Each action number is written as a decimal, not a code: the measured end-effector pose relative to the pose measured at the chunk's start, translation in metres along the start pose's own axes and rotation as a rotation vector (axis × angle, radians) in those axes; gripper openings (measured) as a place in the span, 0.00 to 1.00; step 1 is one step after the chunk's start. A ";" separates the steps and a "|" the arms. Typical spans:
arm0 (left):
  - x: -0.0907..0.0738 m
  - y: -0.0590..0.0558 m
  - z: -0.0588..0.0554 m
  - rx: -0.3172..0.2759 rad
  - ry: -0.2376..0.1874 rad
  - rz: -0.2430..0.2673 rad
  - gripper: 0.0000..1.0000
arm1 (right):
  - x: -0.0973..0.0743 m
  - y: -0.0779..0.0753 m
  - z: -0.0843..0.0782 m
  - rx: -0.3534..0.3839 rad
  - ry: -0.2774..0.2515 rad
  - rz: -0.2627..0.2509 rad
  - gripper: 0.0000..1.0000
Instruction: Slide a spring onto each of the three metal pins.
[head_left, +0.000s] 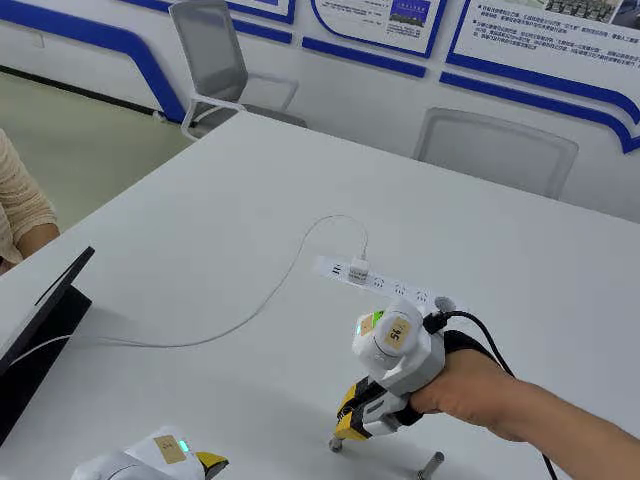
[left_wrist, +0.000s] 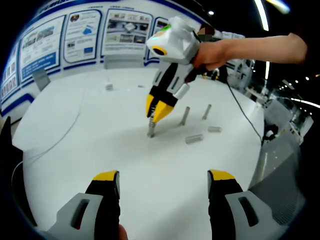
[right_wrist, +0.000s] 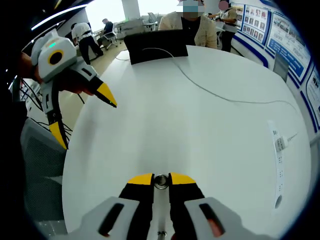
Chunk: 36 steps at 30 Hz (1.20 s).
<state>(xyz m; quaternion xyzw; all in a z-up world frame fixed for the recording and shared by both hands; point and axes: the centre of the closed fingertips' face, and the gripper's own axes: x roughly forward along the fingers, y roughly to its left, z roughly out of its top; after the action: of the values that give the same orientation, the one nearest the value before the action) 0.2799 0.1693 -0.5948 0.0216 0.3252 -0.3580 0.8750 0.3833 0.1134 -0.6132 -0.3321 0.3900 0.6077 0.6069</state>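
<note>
My right gripper (head_left: 347, 424) points down over a metal pin (head_left: 336, 443) standing on the white table (head_left: 200, 250). In the right gripper view its yellow-tipped jaws (right_wrist: 161, 180) are shut on a spring (right_wrist: 161, 181), seen end-on. The left gripper view shows that gripper (left_wrist: 154, 114) holding the spring (left_wrist: 151, 128) on the nearest pin. Two bare pins (left_wrist: 185, 116) (left_wrist: 206, 112) stand beside it, and two loose springs (left_wrist: 194, 138) (left_wrist: 214, 129) lie on the table. My left gripper (left_wrist: 162, 177) stands open and empty a short way off, at the bottom left of the head view (head_left: 205, 463).
A white power strip (head_left: 375, 280) with a thin white cable (head_left: 270, 290) lies behind the pins. A dark laptop (head_left: 40, 340) sits at the table's left edge, with a person's arm (head_left: 20, 210) beyond it. Grey chairs (head_left: 495, 150) stand at the far side.
</note>
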 end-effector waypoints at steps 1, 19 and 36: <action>0.000 0.000 0.000 0.000 0.000 0.001 0.73 | 0.001 0.000 -0.001 -0.001 0.002 0.002 0.13; 0.002 -0.003 0.002 -0.007 -0.002 -0.006 0.74 | 0.015 0.000 -0.007 -0.003 0.019 0.016 0.13; 0.002 -0.003 -0.001 -0.011 0.006 -0.006 0.74 | 0.025 0.001 -0.010 0.004 0.025 0.021 0.13</action>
<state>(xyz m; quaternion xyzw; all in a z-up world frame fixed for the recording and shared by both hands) 0.2785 0.1666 -0.5966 0.0168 0.3299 -0.3588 0.8730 0.3805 0.1164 -0.6399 -0.3344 0.4021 0.6093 0.5961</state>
